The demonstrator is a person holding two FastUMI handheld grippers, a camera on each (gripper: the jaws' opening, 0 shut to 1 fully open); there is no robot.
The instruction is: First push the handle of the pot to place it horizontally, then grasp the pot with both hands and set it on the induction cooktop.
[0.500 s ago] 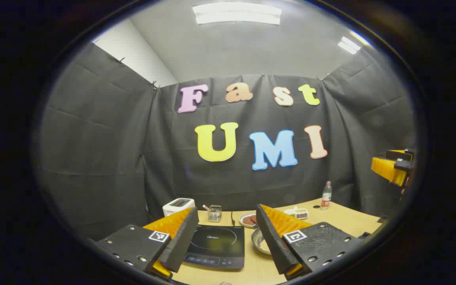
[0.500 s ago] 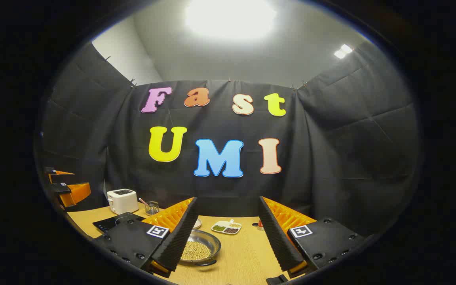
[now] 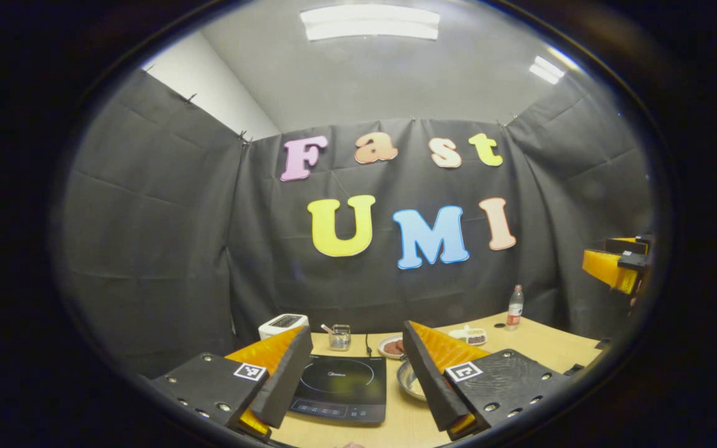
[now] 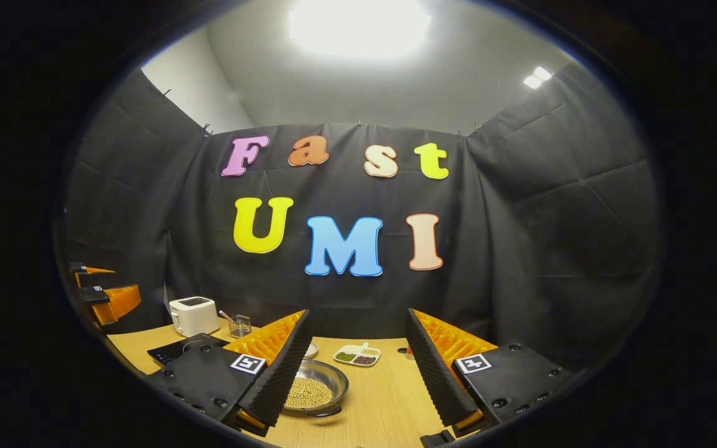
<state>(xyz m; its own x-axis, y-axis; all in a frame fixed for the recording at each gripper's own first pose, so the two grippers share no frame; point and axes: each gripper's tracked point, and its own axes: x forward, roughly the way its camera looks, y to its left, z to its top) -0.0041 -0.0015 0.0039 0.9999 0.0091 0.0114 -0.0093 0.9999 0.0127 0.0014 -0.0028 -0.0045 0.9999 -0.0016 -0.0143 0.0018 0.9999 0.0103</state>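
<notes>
Round, shallow metal pot (image 4: 313,389) of pale beans on wooden table (image 4: 389,398), beside flat glossy black induction cooktop (image 3: 340,389); left claw (image 3: 353,389) and right claw (image 4: 358,386) wide, empty.

Staged kitchen booth, black cloth walls (image 4: 551,218); wooden table (image 4: 389,398), toaster (image 4: 193,315), induction cooktop (image 3: 340,389)

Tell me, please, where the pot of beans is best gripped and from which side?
Probably by its rim-level handles. The pot is shallow and open, with one dark handle at its near edge, so that one suits a low approach from the near side; the opposite handle isn't discernible.
</notes>
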